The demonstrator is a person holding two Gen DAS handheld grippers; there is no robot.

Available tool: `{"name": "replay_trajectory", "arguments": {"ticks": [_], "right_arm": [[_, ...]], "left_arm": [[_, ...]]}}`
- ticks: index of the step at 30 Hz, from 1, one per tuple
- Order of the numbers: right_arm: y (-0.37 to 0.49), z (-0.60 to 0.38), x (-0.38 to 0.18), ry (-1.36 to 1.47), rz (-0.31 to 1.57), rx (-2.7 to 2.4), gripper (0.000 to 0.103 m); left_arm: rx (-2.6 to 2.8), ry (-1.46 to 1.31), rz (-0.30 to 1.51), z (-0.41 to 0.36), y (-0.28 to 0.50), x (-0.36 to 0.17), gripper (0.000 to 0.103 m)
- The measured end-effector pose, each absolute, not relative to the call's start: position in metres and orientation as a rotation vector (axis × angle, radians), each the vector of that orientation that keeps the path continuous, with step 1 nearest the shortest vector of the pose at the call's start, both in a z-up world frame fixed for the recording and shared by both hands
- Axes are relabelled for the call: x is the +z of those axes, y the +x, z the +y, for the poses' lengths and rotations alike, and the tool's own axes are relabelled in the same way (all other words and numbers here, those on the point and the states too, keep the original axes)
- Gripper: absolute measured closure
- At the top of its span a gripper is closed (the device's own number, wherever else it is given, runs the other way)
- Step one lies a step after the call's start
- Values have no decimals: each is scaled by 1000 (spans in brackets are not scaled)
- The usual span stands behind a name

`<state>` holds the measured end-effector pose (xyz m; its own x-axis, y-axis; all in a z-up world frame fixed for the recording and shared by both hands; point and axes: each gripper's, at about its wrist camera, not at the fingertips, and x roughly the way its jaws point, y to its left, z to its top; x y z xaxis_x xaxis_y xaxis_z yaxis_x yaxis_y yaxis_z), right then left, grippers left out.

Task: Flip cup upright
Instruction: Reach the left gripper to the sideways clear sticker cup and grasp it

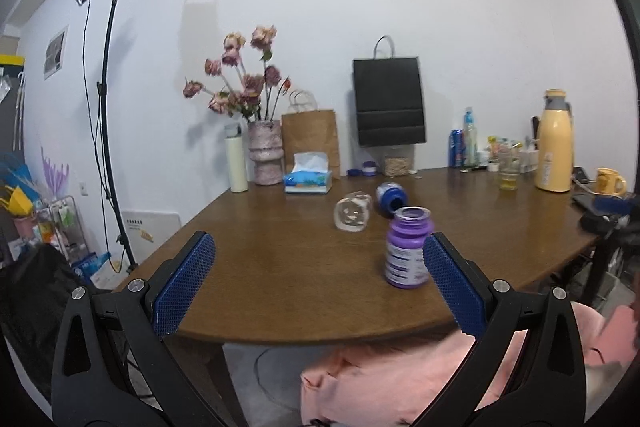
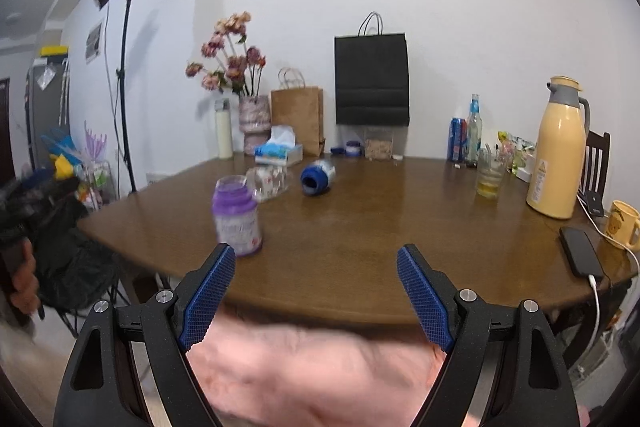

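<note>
Now — three cups: purple cup (image 1: 408, 247) upright, two toppled.

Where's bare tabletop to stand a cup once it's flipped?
Free: the wide patch of table between the purple jar, the tipped blue cup and the phone. Crowded: back edge by the tissue box and bags, and the right corner around the yellow thermos.
</note>
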<state>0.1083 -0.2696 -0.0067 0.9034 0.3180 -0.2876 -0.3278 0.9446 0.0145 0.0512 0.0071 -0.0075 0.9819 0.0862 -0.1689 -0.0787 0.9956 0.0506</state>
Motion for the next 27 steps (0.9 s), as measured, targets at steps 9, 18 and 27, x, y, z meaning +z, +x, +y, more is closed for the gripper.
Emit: {"name": "replay_trajectory", "arguments": {"ticks": [9,18,27], "right_arm": [[225,-240,40,-57,374,440,16],[331,-195,35,-45,543,547,16],[385,-182,34,-38,588,542,16]], "left_arm": [[102,39,257,36,148,17,0],[-97,-24,417,51,279,22,0],[-258,29,779,13,442,-4,4]]}}
